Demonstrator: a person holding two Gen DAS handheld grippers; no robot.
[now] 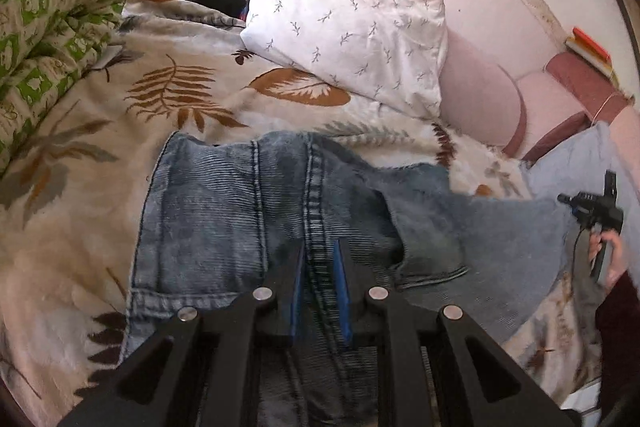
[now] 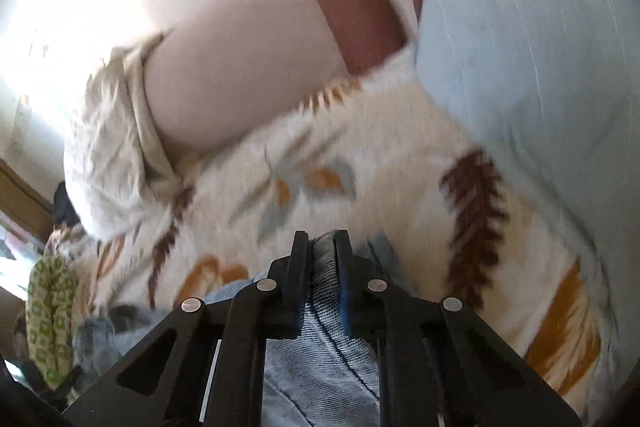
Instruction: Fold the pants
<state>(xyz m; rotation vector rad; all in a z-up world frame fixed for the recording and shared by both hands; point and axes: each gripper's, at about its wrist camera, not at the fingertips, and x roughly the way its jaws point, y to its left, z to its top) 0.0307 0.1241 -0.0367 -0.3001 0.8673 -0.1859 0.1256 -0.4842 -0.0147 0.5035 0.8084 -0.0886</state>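
Left wrist view: we see the left gripper [image 1: 320, 259] clamped on a seam of the jeans [image 1: 224, 203], which lie on the leaf-print bedspread [image 1: 160, 99] near us. Right gripper [image 2: 323, 247] clamped on a bunched denim fold. White pillow [image 1: 352, 23] far, green quilt [image 1: 48, 27] far left.

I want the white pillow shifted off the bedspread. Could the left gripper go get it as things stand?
Probably not: the left gripper is shut on the jeans, so it would drag them. Otherwise only open bedspread lies before the pillow.
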